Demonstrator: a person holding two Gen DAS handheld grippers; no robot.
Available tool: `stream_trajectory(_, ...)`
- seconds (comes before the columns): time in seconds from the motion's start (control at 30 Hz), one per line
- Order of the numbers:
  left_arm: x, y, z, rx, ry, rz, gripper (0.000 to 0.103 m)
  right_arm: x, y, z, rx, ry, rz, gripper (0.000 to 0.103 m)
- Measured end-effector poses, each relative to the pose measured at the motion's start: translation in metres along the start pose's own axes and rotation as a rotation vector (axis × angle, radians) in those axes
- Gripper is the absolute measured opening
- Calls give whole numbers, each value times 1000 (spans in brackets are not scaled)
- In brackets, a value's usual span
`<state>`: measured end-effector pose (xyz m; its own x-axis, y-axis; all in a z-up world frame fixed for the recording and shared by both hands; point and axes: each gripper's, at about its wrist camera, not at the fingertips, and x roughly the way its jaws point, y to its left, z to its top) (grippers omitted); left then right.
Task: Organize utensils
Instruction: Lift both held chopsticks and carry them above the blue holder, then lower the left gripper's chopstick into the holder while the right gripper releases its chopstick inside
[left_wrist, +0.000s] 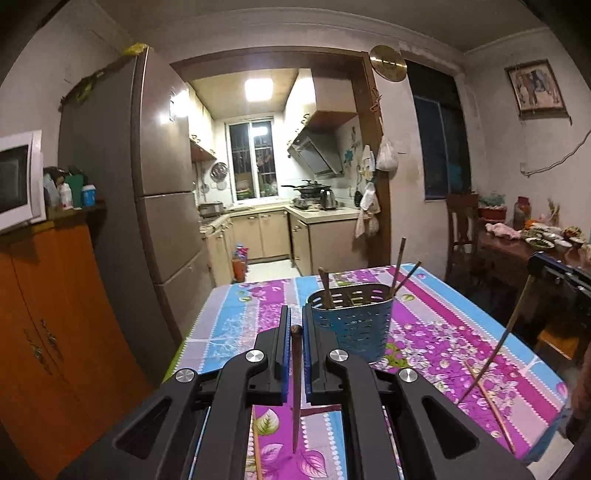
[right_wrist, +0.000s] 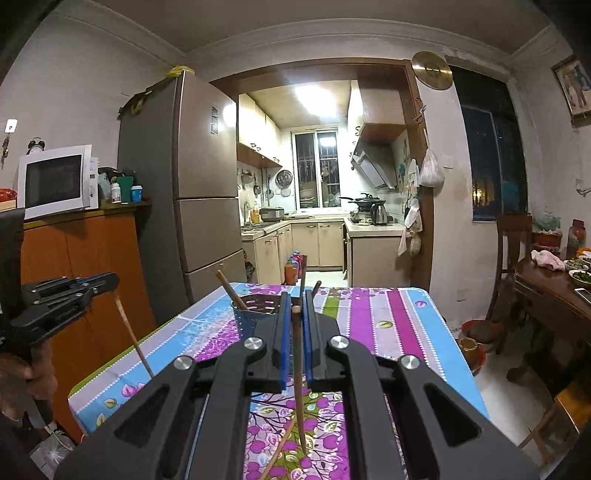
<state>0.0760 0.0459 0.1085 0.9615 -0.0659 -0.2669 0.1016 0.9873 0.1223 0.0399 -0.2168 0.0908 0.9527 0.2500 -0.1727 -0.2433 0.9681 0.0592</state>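
My left gripper (left_wrist: 295, 312) is shut on a dark brown chopstick (left_wrist: 295, 387) that hangs point-down over the flowered tablecloth (left_wrist: 443, 314). Just right of it stands a blue perforated utensil holder (left_wrist: 351, 321) with several chopsticks in it. My right gripper (right_wrist: 295, 295) is shut on a brown chopstick (right_wrist: 300, 398), also point-down, with the holder (right_wrist: 247, 317) ahead to its left. Each gripper shows in the other's view: the right gripper (left_wrist: 535, 266) with its slanting chopstick (left_wrist: 498, 343), the left gripper (right_wrist: 109, 282) with its chopstick (right_wrist: 133, 336).
Loose chopsticks lie on the cloth (left_wrist: 487, 406), (left_wrist: 256, 443), (right_wrist: 280, 446). An orange cabinet (left_wrist: 55, 314) with a microwave (left_wrist: 18, 181) and a fridge (left_wrist: 147, 184) stand to the left. A wooden table with dishes (left_wrist: 517, 247) and a chair (left_wrist: 461, 229) are to the right.
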Motion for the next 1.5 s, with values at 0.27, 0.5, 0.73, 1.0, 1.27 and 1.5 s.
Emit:
stream_trajectory(0.27,8,-6,-2,-6,16,28,7,0,6,4,-15,6,15,5)
stream_trajectory(0.5,12,-9,-2,2,17,47,7,-2,6,4,-15,9,17,5)
stream_trajectory(0.73,13,-10,-4,10,16,66,7,-2,6,4,-18,7,16,5)
stream_trajectory(1.0,14,-12,-6,15,15,72,7,-2,6,5,-17,7,16,5)
stream_trajectory(1.27,16,-15,-4,13,18,59,7,1,10,10,-25,3,34,5)
stream_trajectory(1.5,28,-10,52,-36,-47,-69,7,25,20,61,-38,-75,83,5)
